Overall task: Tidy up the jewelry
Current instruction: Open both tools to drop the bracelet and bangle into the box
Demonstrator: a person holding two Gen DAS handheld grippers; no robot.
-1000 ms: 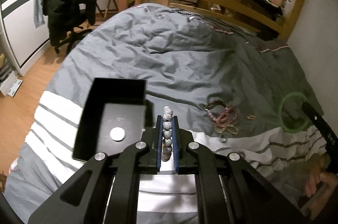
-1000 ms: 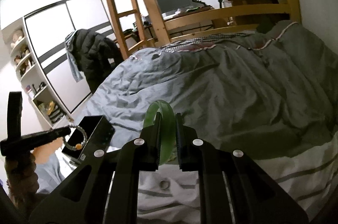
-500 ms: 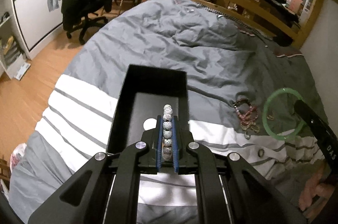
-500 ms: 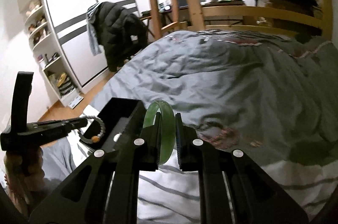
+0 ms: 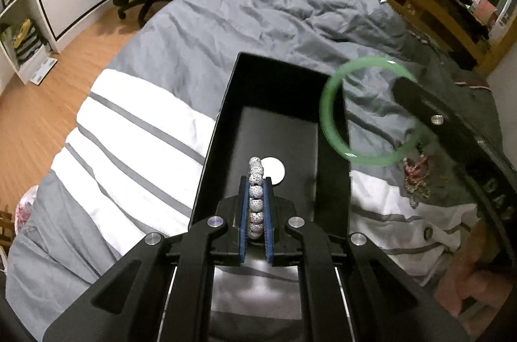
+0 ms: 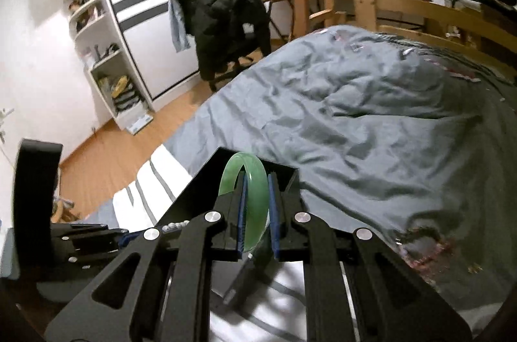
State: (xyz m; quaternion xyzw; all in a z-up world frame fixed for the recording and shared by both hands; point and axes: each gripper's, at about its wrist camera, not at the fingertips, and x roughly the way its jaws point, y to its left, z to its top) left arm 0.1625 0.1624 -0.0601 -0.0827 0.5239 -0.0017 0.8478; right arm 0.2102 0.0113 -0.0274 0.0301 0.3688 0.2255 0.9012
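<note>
Beaded bracelet (image 5: 256,200) clamped in left gripper (image 5: 255,180) above black box (image 5: 226,122); green bangle (image 6: 255,206) clamped in right gripper (image 6: 257,180).

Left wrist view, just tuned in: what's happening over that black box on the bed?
A person is sorting jewelry into the black box on the bed. The left hand-held gripper is shut on a speckled bead bracelet, held over the box interior, where a white disc lies. The right hand-held gripper is shut on a green bangle, hanging at the box's right edge. More jewelry lies on the duvet beside it.
</note>
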